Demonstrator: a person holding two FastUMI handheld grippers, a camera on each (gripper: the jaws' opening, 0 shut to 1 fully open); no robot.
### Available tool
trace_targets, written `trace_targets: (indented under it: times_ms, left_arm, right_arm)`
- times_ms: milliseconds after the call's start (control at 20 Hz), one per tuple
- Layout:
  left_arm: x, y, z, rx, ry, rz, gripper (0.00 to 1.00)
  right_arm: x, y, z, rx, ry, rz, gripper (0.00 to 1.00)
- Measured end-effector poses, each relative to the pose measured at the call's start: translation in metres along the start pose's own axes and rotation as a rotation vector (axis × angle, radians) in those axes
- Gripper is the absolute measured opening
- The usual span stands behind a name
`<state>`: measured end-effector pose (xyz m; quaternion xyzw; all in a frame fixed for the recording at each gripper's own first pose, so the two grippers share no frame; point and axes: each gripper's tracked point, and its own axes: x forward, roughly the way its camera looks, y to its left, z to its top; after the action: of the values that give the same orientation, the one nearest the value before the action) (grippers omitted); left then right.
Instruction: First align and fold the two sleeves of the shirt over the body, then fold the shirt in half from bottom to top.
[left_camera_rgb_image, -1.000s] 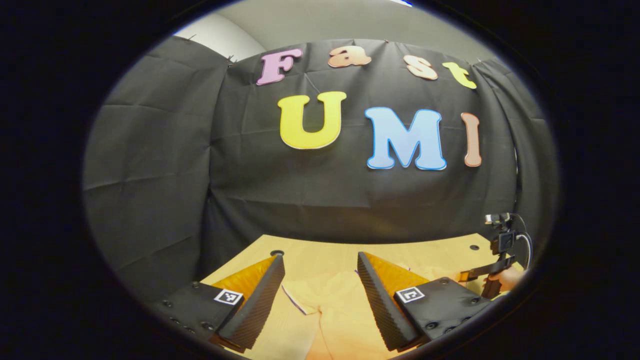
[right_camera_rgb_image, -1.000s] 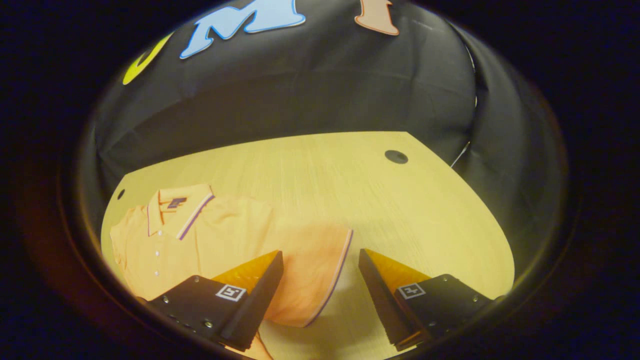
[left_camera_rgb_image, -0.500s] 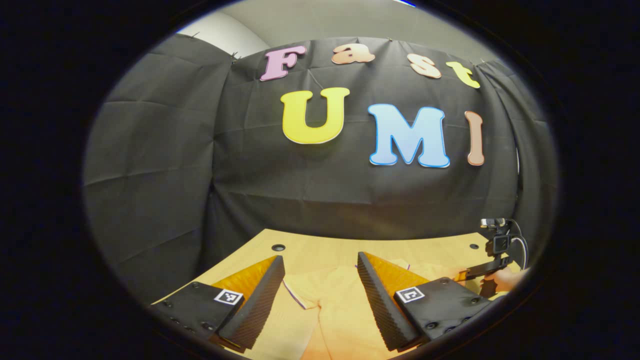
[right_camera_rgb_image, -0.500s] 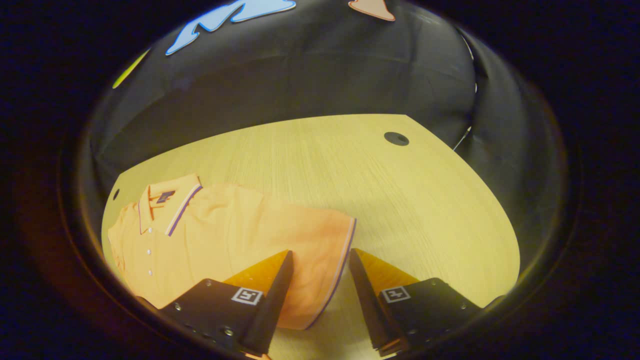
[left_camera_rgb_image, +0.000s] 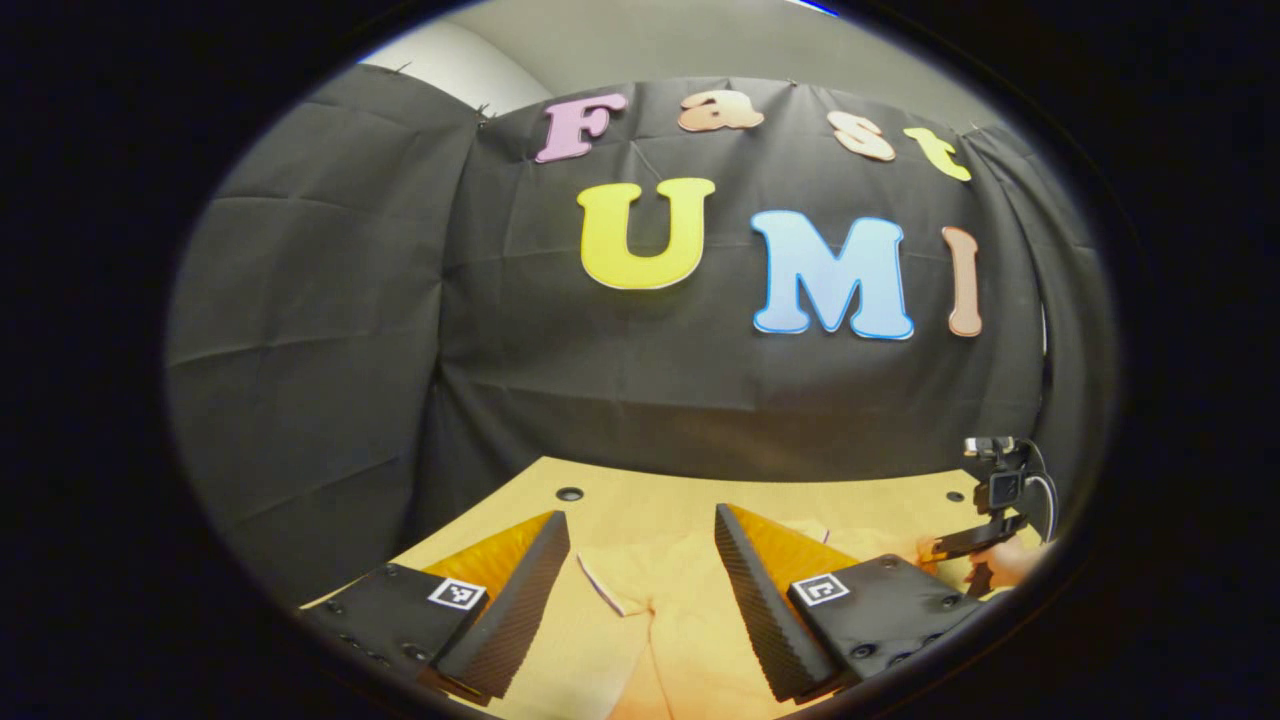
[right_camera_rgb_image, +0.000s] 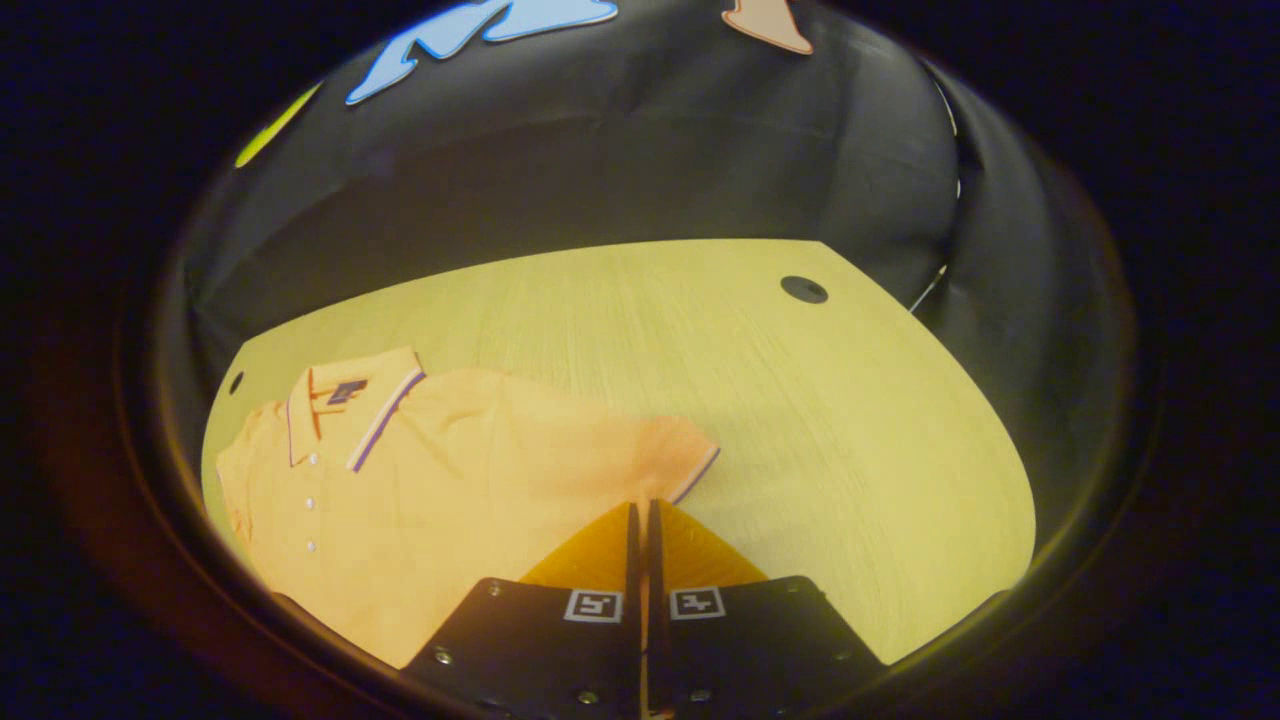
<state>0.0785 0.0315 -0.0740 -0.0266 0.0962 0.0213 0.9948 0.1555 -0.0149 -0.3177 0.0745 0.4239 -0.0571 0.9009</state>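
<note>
While sleeve (right_camera_rgb_image: 672, 450) edge pinched | right gripper (right_camera_rgb_image: 641, 520) closed | left gripper (left_camera_rgb_image: 640, 550) spread

A light wooden table (right_camera_rgb_image: 820, 420) with a dark round hole (right_camera_rgb_image: 804, 290).

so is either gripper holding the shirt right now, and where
The right gripper is shut on the shirt, pinching its sleeve near the striped cuff. The left gripper is open above the shirt, holding nothing.
</note>
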Motion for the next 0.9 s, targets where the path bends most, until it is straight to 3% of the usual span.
trace_targets:
  times_ms: [150, 450, 900]
  left_arm:
    - [0.001, 0.007, -0.001, -0.014, 0.007, 0.016, 0.94]
    - [-0.006, 0.005, -0.004, -0.024, 0.001, 0.014, 0.94]
    - [-0.007, 0.01, -0.006, -0.013, 0.0, 0.057, 0.94]
  right_arm:
    - [-0.017, 0.011, 0.019, -0.085, -0.072, 0.011, 0.03]
    - [-0.045, 0.065, 0.044, -0.262, -0.181, 0.109, 0.03]
    - [-0.037, 0.125, 0.015, -0.416, -0.127, 0.208, 0.04]
